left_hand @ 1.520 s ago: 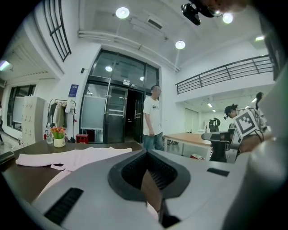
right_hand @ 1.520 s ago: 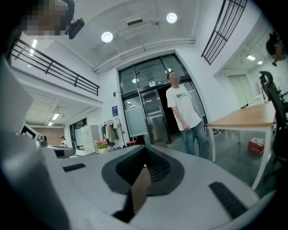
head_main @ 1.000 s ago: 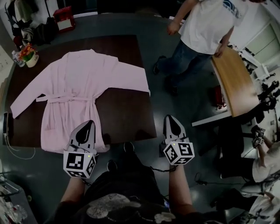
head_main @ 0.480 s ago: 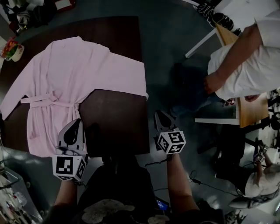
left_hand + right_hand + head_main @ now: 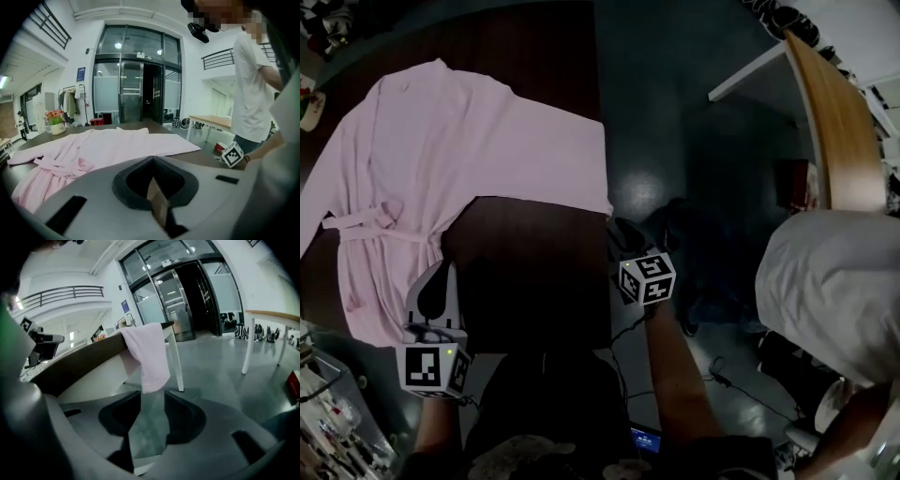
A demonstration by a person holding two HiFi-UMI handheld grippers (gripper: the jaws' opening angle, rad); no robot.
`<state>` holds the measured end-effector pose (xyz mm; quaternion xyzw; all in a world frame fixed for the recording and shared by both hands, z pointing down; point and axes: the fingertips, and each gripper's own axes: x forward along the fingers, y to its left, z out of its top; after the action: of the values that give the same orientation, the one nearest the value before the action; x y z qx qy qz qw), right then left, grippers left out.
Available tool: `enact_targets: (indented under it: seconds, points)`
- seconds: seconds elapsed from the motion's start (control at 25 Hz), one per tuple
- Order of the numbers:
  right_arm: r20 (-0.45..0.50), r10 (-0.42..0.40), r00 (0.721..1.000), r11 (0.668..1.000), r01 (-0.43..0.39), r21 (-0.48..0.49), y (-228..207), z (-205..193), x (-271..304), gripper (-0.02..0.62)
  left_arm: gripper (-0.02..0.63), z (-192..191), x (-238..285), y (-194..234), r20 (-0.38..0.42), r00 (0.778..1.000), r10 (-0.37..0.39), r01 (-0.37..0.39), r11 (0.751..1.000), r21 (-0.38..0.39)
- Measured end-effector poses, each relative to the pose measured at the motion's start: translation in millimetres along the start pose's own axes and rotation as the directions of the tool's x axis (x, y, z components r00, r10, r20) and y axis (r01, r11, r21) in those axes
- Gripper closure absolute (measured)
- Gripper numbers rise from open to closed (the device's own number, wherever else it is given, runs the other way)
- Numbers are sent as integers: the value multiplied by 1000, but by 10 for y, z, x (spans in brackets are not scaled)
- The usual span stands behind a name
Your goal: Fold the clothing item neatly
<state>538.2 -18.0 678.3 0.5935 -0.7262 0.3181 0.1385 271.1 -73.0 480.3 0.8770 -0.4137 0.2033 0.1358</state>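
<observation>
A pale pink robe lies spread on the dark brown table, belt tied at the waist. Its right sleeve end hangs over the table's right corner. My left gripper is shut and empty, and sits over the near edge by the robe's hem. In its own view the closed left gripper points across the robe. My right gripper is beside the table's right edge, below the hanging sleeve. Its jaws have just been opening. The right gripper is open, with only floor showing between its fingers.
A person in a white shirt leans in at the lower right. A light wooden table stands to the right across dark floor. A flower pot sits at the brown table's far left corner. White table legs stand behind the sleeve.
Both grippers came down and closer to the table. The right one dropped to the table's right edge near the hanging sleeve. The person in white moved from the upper right to the lower right.
</observation>
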Motion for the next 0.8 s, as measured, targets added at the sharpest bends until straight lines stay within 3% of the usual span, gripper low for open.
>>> enact_targets:
  seconds: [0.12,0.32,0.36,0.44,0.8]
  points:
    - [12,41,999,999,-41,-4,21,-5,118,460,597,-62,27,9,-35,999,18,-18,1000,20]
    - [62,25,998,1000,-25,-1,-38,119,132,463,597,-68,86,-21,-62,998,28,-25,999,42]
    - [62,19,998,1000,-19,0,-59,128,120,470,596,-62,97,-34,-63,998,27,-24,999,44]
    - [62,-6,998,1000,6,-1,-119,137,63,560,597,-35,108,-65,-64,998,26,-23,998,50]
    - [130,-131,983,991,127,42,-294,533,-535,568,597,185,-57,-21,-3,998,58,-58,997,58]
